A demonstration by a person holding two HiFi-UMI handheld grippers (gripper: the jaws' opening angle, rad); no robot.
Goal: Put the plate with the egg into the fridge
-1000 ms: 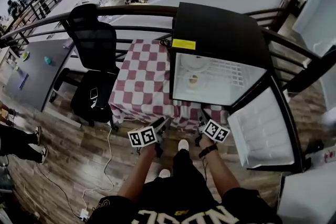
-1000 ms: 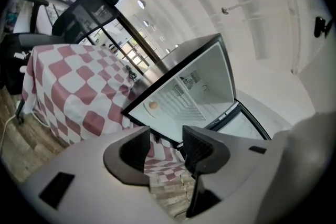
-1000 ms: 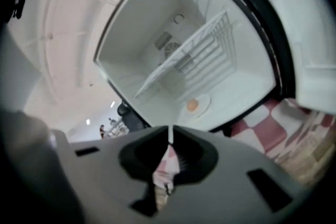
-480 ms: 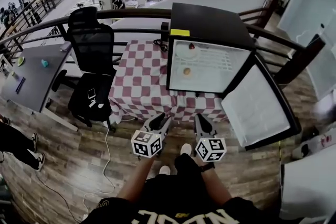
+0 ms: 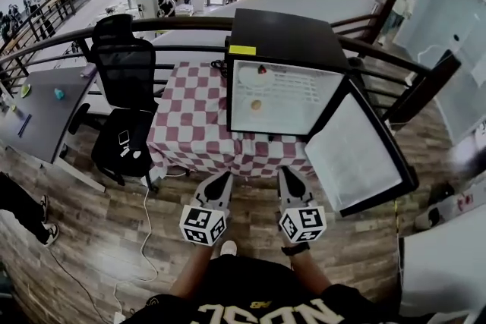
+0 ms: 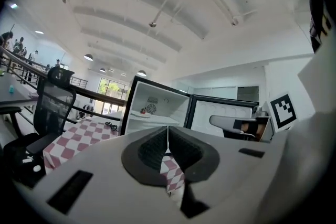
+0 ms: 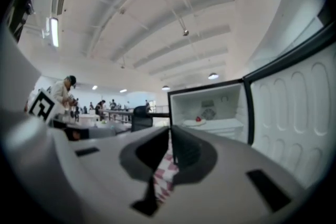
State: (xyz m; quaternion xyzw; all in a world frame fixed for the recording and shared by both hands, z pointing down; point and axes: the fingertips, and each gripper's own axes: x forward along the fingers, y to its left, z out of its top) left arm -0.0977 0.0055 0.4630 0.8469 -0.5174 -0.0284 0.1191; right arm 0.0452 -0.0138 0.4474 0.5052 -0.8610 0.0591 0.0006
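Note:
The black fridge point(image 5: 285, 49) stands open, its door point(image 5: 357, 152) swung out to the right. On its upper shelf lies a white plate point(image 5: 254, 76) carrying a small red item, and a small orange-brown egg-like thing point(image 5: 256, 105) sits on the wire shelf below. Both grippers hang low in front of the person, well short of the fridge. My left gripper point(image 5: 222, 180) is closing; its jaws meet with nothing between them point(image 6: 167, 131). My right gripper point(image 5: 287, 174) is shut and empty point(image 7: 170, 134). The plate point(image 6: 140, 112) point(image 7: 195, 122) shows in both gripper views.
A red-and-white checkered table point(image 5: 190, 117) stands left of the fridge, with a black office chair point(image 5: 125, 87) and a grey desk point(image 5: 38, 110) further left. A railing runs behind them. A white cable point(image 5: 144, 239) trails over the wood floor. People stand far off.
Both grippers have drawn back from the fridge and sunk toward the person's body. The left jaws have closed. The fridge now appears farther away.

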